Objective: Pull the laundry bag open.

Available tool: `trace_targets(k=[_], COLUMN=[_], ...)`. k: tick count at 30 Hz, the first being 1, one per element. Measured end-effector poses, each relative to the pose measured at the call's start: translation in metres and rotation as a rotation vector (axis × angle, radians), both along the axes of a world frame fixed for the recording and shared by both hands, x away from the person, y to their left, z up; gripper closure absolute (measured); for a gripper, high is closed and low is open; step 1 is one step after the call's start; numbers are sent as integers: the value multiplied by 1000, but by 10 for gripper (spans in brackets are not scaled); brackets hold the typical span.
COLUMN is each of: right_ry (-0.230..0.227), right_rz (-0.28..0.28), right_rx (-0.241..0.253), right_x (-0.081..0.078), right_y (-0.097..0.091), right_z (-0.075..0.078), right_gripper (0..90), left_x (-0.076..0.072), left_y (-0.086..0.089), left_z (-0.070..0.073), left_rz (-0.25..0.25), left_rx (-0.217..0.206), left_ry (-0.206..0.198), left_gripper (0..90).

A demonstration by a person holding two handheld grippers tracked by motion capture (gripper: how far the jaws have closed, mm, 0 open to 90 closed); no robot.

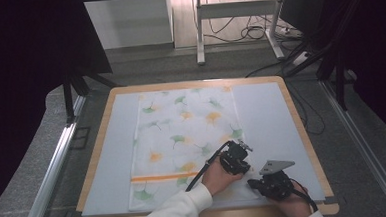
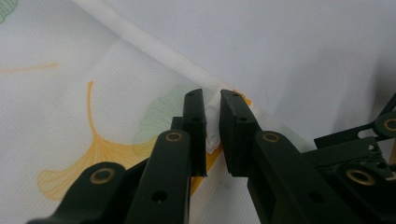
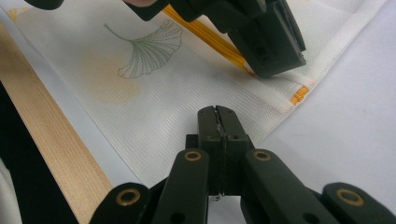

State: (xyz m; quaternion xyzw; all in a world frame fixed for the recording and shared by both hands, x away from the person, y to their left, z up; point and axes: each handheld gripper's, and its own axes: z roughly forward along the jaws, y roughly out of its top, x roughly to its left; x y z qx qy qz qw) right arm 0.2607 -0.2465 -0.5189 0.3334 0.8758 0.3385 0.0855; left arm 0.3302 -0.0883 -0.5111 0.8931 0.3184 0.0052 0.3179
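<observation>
In the high view, a white cloth with ginkgo leaf print [image 1: 185, 139] lies flat on the pale mat [image 1: 267, 124] of the wooden table [image 1: 91, 164]. The left gripper [image 1: 244, 147] is at the cloth's right edge, and the right gripper [image 1: 252, 183] is at its near right corner.

In the left gripper view, the left gripper [image 2: 212, 100] has its jaws slightly apart, with a fold of the cloth's hem [image 2: 213, 122] between them.

In the right gripper view, the right gripper [image 3: 217, 111] is clenched, the jaws touching each other, over the cloth [image 3: 154, 93] near its corner. I cannot tell if fabric is pinched.

Grey floor [image 1: 149, 70], white desk frame [image 1: 236, 16], cables [image 1: 249, 33]; sides perhaps dark curtains [image 1: 19, 72].

Flat white leaf-printed cloth [image 1: 182, 139], orange stripe near edge
</observation>
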Motion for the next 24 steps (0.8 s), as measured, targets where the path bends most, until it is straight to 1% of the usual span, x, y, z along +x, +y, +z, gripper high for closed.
trace_targets(k=[2,3,4,5,10,12,14,15,16,17,20,24], right_ry=[1,1,1,1,2,3,4,4,3,3,4,5], right_rz=[0,0,-1,0,1,1,1,1,2,0,0,-1], right_rx=[0,0,1,1,0,-1,2,1,2,3,4,4], right_x=[0,0,0,0,0,0,1,1,1,1,1,1], right_y=[0,0,0,0,0,0,-1,-1,-1,-1,-1,-1], right_z=[0,0,0,0,0,0,0,0,0,0,0,0], right_gripper=[894,894,894,894,894,893,894,894,894,893,893,894], left_x=[-1,-1,-1,-1,-1,-1,-1,-1,-1,-2,-1,-2], left_y=[-2,-2,-3,-3,1,3,4,4,4,4,4,4], left_z=[0,1,1,1,1,0,0,0,0,1,1,1], left_rz=[6,0,-3,-6,-19,-22,-38,-45,-45,-56,-64,-75], left_rx=[2,10,12,12,1,-8,-15,-16,-16,-12,-22,-10], left_ry=[-2,-8,-12,-11,-10,-4,5,-5,-5,-9,-4,-18], left_gripper=[807,811,834,836,847,849,856,864,866,868,900,900])
